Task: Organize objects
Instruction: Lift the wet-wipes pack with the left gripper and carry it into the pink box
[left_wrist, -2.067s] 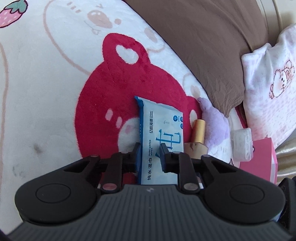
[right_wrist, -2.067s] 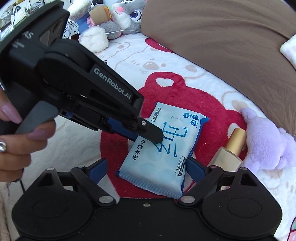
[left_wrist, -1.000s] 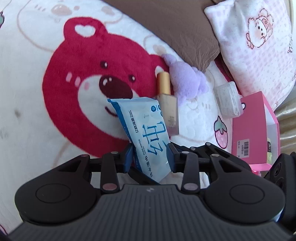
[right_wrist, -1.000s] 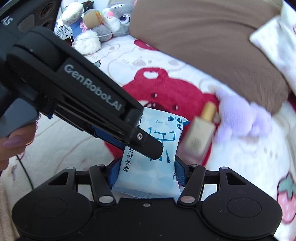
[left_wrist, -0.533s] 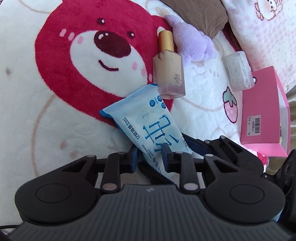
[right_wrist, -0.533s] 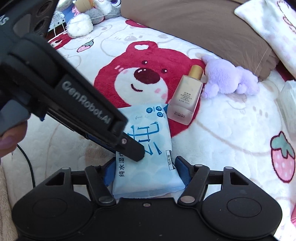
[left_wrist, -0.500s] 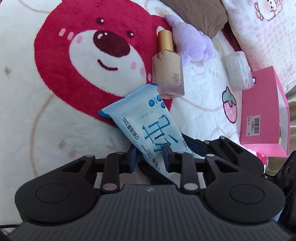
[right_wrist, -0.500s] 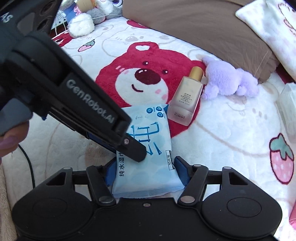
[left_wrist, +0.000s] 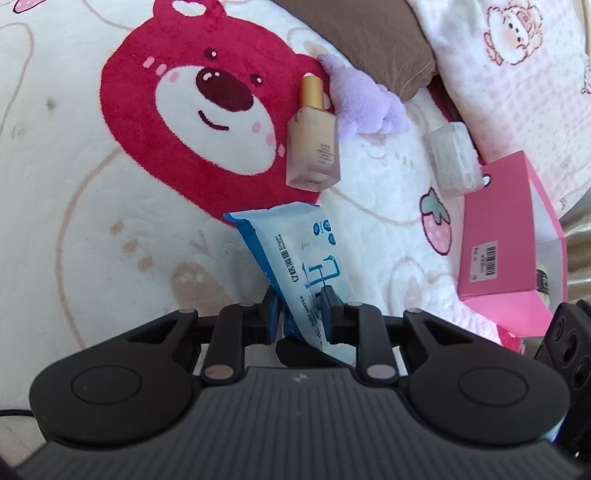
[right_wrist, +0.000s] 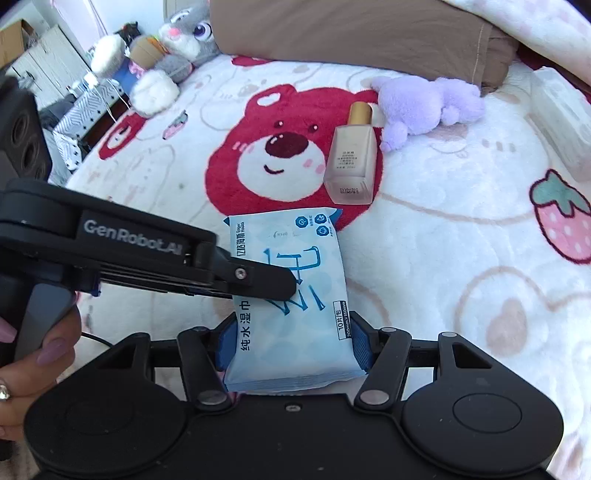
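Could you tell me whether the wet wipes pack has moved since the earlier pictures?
Yes. The wet wipes pack has been lifted off the red bear print, toward the camera, clear of the bottle.

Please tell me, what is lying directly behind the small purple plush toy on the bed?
Behind the purple plush toy lies a brown pillow; the toy's far side seems to rest against its edge. The gold-capped bottle lies beside the toy, not behind it. Whatever is under the pillow is covered.

Both the right gripper (right_wrist: 291, 345) and left gripper (right_wrist: 280, 284) apparently clamp the wipes pack (right_wrist: 291, 295).
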